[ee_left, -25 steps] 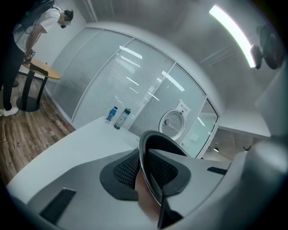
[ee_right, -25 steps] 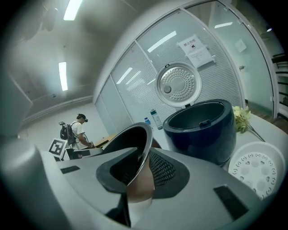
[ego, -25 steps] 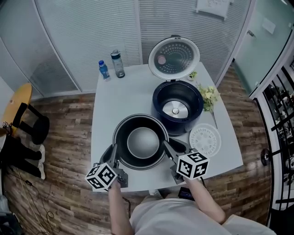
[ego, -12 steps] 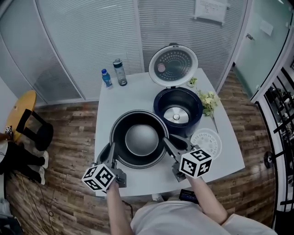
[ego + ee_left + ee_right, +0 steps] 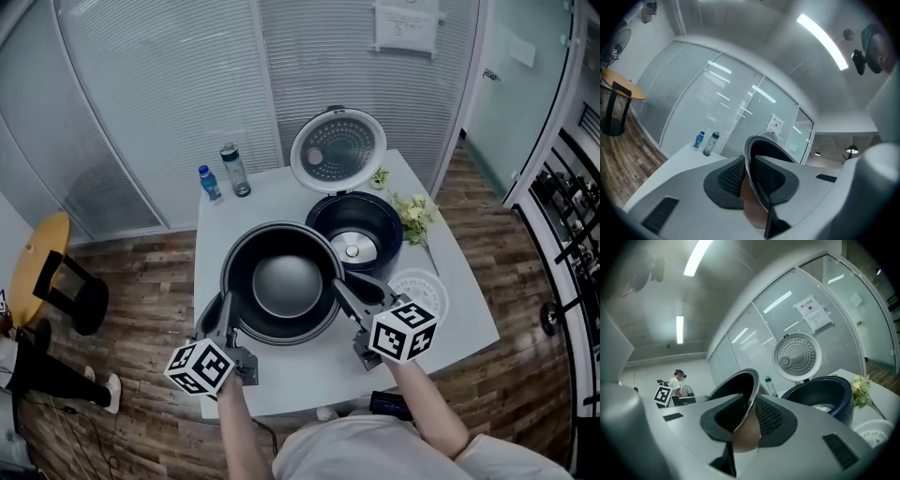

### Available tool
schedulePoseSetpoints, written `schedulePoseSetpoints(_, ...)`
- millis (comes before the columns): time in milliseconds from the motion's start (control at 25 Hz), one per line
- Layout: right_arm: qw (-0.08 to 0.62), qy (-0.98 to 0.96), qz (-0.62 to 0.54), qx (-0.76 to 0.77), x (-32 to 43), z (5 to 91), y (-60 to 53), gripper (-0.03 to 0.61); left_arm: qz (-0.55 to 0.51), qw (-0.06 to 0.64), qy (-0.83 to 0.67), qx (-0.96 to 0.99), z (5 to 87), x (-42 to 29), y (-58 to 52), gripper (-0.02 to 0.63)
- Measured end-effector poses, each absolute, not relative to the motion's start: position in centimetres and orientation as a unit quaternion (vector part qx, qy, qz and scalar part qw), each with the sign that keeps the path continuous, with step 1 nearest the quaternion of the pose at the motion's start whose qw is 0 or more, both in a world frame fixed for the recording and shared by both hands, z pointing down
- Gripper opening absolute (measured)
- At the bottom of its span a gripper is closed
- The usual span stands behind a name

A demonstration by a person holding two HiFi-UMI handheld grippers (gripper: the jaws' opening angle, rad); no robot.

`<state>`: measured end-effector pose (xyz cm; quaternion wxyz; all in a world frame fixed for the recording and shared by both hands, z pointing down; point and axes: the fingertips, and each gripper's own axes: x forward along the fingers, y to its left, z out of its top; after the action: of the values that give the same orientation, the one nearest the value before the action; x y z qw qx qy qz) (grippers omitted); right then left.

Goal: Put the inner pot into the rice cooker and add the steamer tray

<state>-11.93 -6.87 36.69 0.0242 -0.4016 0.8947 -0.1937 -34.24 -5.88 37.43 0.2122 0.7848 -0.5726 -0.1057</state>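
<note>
Head view: a white tabletop (image 5: 272, 199) stands on a wood-plank floor (image 5: 131, 281), and glass walls (image 5: 159, 94) with slatted blinds curve round behind it.
Room: a paper (image 5: 405, 26) hangs on the far wall. A round stool (image 5: 42, 258) stands on the floor at the left, and a black rack (image 5: 572, 187) stands at the right.
Bottles: a small blue bottle (image 5: 208, 184) and a taller grey bottle (image 5: 232, 170) stand side by side at the far left corner of the tabletop.
Cooker (image 5: 386, 223): dark blue, with its well open and a silver plate at the bottom. Its lid (image 5: 337, 152) is tipped up behind it.
Flowers (image 5: 412, 214): they lie just right of the cooker.
Tray (image 5: 427, 284): white, round and perforated. It lies flat near the cooker's near right side, partly behind my right claw.
Pot (image 5: 286, 286): dark inside with a paler grey floor and a thin bright rim, and it is empty. It is held up between my two claws at the cooker's near left, not in the well. Its far rim overlaps the cooker's edge.
Left claw (image 5: 223, 321): narrow. The pads pinch the pot's left rim, one inside the wall and one outside.
Right claw (image 5: 345, 292): narrow. It is clamped the same way on the right rim.
</note>
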Motion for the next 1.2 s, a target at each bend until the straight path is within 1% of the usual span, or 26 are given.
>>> schedulePoseSetpoints(320,0.059,0.881,-0.186,-0.430,-9.9,34.0,-6.8,0.087,-0.119,0.189,-0.549,0.805,34.6,-32.3,-7.0,0.064)
schedulePoseSetpoints(480,0.058,0.875,-0.182,-0.445,-8.6,33.5,-6.7,0.086,-0.123,0.188,-0.534,0.815,33.9,-31.0,-7.7,0.064)
schedulePoseSetpoints(1200,0.102,0.849,-0.191,-0.481,-2.3,32.3,-8.3,0.086,-0.124,0.171,-0.487,0.847,31.4,-24.5,-11.7,0.063)
